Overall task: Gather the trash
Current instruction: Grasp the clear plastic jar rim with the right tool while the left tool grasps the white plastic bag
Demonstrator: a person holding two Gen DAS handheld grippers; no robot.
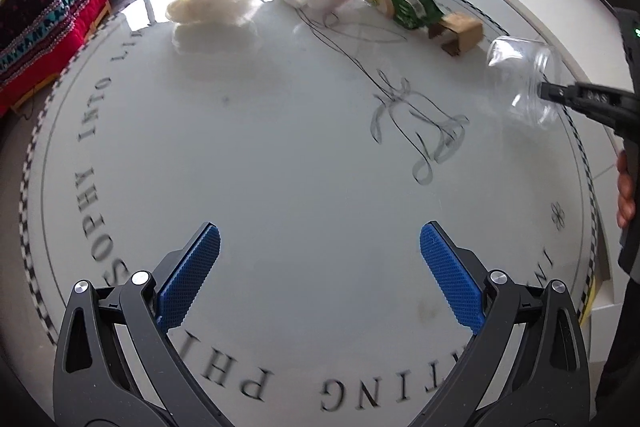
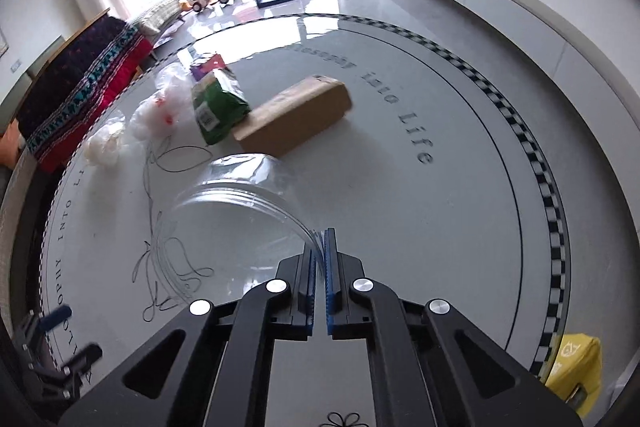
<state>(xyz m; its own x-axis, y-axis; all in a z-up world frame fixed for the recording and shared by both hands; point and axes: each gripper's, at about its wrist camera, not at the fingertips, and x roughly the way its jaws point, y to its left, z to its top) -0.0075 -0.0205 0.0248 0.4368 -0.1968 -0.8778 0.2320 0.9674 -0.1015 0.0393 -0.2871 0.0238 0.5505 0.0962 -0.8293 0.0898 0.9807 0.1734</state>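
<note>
- your right tongs [image 2: 320, 247] are pinched tight on the rim of a clear plastic container [image 2: 236, 203], pads nearly meeting with only the thin wall between them; the thin edge is likely the only part narrow enough to pinch
- that container hangs off to the left of the right tongs' tips, lifted off the round glass table [image 2: 460, 187]; from the left wrist view it shows ahead and far right [image 1: 524, 83], mouth turned toward the right tongs [image 1: 556, 93]
- your left tongs [image 1: 320, 247] are spread wide with nothing between the blue pads [image 1: 192, 275], hovering low over bare table, probably kept free for the next piece
- ahead of the right tongs, past the container, a brown cardboard box [image 2: 292, 119] lies on its side, with a green packet [image 2: 218, 107] touching its left end and a small purple carton [image 2: 206, 67] behind that
- further left of those sit crumpled clear plastic bags [image 2: 164, 111] and a white wad [image 2: 102, 145]; in the left view the pale fluffy wad [image 1: 210, 5] lies far ahead and slightly left of the open tongs
- a yellow bin or bag [image 2: 576, 367] shows just off the table edge, low and right of the right tongs; it looks like where the container should go, so carry it gently since a rim pinch could let it swing or slip
</note>
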